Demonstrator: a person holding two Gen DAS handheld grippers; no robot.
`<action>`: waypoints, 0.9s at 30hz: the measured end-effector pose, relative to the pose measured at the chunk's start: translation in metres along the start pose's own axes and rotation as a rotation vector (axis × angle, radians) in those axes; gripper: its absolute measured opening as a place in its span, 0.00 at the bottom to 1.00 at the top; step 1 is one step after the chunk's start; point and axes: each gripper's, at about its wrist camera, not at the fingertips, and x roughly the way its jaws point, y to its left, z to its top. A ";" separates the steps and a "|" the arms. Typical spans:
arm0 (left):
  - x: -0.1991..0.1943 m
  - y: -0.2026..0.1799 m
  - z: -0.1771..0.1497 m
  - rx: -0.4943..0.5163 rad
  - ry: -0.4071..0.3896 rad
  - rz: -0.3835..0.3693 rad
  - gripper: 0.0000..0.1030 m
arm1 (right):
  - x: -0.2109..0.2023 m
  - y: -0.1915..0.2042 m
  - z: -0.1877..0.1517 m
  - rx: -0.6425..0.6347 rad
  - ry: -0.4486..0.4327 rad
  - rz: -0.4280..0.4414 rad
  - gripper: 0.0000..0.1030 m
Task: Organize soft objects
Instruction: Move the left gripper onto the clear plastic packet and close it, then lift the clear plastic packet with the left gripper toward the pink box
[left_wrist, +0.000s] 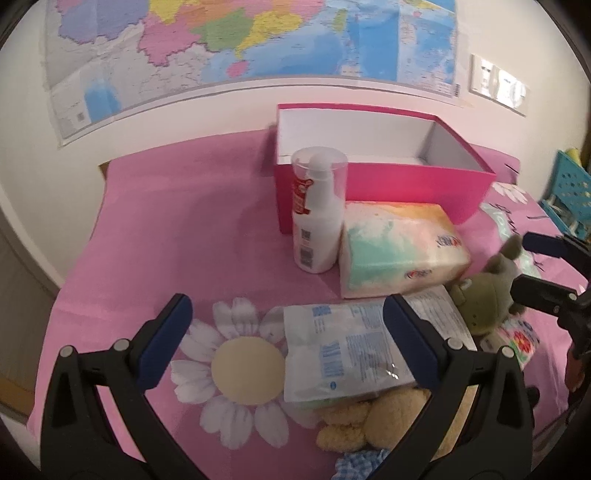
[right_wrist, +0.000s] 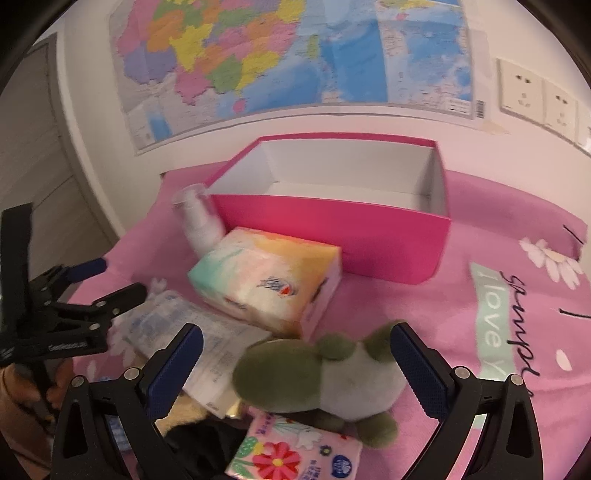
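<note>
Looking at the green plush frog (right_wrist: 317, 376): olive and grey, lying on its side on the pink sheet (right_wrist: 424, 306), right between my right tongs (right_wrist: 295, 365), which are spread wide with nothing clamped. My left tongs (left_wrist: 288, 332) are just as wide and empty, over a clear plastic pouch (left_wrist: 340, 350) and a tan teddy (left_wrist: 391, 413). Only the right view shows the flowery tissue pack (right_wrist: 295, 454) properly; the left shows the spray bottle (left_wrist: 317, 218) sharp beside the pink box (left_wrist: 388, 184).

"love" in white on green band of bedsheet (right_wrist: 491, 317), black script beside it unclear, other package and bottle print too blurred to read
</note>
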 end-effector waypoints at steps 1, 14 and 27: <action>0.000 0.001 -0.002 0.011 0.005 -0.015 1.00 | -0.002 0.003 -0.001 -0.018 -0.002 0.023 0.99; 0.003 0.002 -0.019 0.055 0.064 -0.110 0.94 | 0.008 0.046 -0.013 -0.049 0.116 0.289 0.74; 0.012 0.006 -0.025 0.080 0.128 -0.225 0.78 | 0.043 0.055 -0.022 0.006 0.317 0.210 0.52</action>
